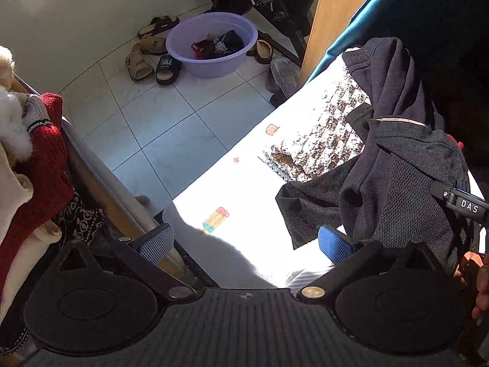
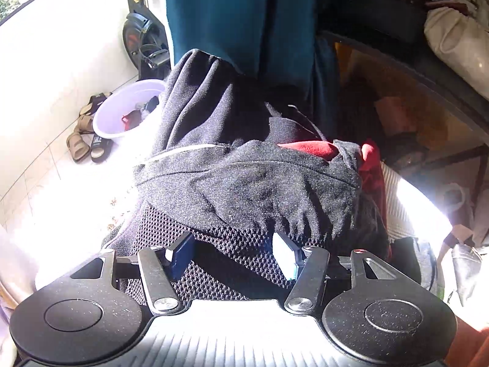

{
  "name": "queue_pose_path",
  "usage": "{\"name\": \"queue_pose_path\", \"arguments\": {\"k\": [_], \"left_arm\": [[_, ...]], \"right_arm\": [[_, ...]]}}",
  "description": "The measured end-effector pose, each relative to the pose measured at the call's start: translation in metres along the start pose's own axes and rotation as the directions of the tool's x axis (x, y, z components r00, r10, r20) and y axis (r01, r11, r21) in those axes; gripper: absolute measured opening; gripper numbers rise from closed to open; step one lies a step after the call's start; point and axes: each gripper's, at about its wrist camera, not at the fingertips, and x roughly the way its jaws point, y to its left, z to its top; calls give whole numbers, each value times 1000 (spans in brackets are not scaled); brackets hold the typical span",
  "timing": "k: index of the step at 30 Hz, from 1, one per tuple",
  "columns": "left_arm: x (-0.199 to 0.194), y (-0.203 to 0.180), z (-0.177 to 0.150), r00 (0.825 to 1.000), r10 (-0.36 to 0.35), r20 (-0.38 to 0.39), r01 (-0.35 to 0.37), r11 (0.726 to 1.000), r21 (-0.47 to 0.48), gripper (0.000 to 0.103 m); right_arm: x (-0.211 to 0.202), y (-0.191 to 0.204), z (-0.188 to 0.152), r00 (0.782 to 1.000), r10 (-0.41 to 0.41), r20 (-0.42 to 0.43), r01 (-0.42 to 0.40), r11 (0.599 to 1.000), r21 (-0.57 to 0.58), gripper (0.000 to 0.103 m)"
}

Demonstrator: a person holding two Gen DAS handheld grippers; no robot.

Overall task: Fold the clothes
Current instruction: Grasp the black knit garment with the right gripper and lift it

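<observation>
Left gripper (image 1: 244,241): jaws spread wide, nothing betw. them; blue pads hang over the sunlit sheet, right pad just beside the edge of the dark pile.
Right gripper (image 2: 233,255): jaws spread, pads either side of the mesh fabric at the pile's near edge; can't tell if the pads touch cloth. In the left wrist view only a black bar marked "DAS" shows, rest cut off by the frame.
Dark clothes (image 1: 394,165): heap of black/navy garments, crumpled, unfolded, on the right part of the sheet. Mesh-knit piece at bottom, smoother fleece-like piece draped on top; how many garments, can't tell.
Red cloth (image 2: 308,150): pokes out under the top dark layer; mostly hidden, type unclear.
Sheet (image 1: 232,189): white w/ small colour prints, so overexposed by sun that the surface beneath can't be told (bed or tabletop). Brown speckled shadow pattern across the middle.
Teal curtain (image 2: 220,15): hangs behind the pile, top cut off.
Basin (image 1: 211,42): lilac plastic, on tiled floor, some dark and red clothes inside; partly hidden by the pile in the right wrist view.
Sandals (image 1: 146,58): several pairs around the basin.
Red knit (image 1: 42,165): at far left w/ white fluffy and beige items, cut off by frame edge.
Hand (image 1: 479,284): only a sliver at the right edge.
</observation>
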Motion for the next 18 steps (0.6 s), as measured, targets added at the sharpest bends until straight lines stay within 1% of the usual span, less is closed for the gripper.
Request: {"name": "queue_pose_path", "arguments": {"k": [1,3,4,6,8,12,15,18], "left_arm": [[1,3,0,1000,4,-3,-4,1000,-9,103],[4,10,1,1000,11,-9,-11,1000,-25,103],[5,12,1,1000,12,-10,-12,999,-31,103],[6,9,3,1000,6,-9,-6,999,-33,103],[6,3,6,1000,-3,-7,2,1000,-30,103],[1,-11,9,1000,-25,7,25,1000,-15,103],[-3,-20,11,999,-42,22,42,999,-3,103],[-2,-25,10,998,-58,13,58,998,-5,103]], "right_arm": [[2,0,0,1000,2,-1,-2,1000,6,44],[1,-2,-3,1000,19,5,-19,1000,7,11],[-6,-5,-5,999,36,14,-36,999,10,2],[-20,-15,-10,998,56,33,-57,998,25,2],[-34,-25,-14,997,58,54,-60,997,48,1],[-70,-54,-27,996,35,86,-48,988,145,1],[-105,-86,-38,990,-31,136,-2,972,236,1],[-152,-119,-48,970,-112,214,40,948,315,1]]}}
